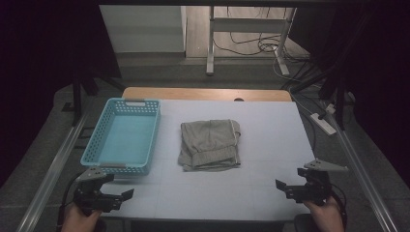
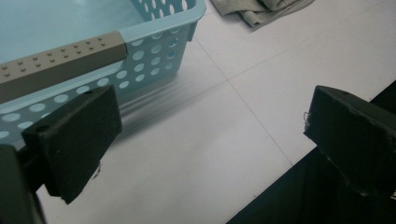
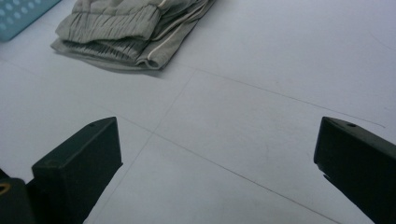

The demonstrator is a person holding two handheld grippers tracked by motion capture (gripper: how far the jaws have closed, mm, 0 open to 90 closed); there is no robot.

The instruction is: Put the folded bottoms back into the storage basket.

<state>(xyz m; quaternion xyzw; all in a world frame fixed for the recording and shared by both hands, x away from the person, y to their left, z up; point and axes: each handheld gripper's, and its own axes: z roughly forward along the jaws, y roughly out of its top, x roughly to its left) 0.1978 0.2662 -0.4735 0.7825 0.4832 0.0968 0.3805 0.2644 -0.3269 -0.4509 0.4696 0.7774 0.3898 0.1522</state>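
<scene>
Both our tools are spread and grip nothing: left tool [image 1: 117, 192], right tool [image 1: 289, 182]. The folded grey garment [image 1: 210, 144] lies mid-desk, well ahead, between them.

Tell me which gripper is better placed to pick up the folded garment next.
Right, probably. The right gripper, open, looks straight at the folded garment across bare table. The left gripper, also open, sits beside the blue basket, whose near corner stands towards the cloth.

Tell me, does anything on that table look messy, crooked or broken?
Nothing stands out. The folded grey garment lies flat mid-table, the blue basket sits upright and empty beside it, and the left gripper and right gripper wait open near the front edge.
</scene>
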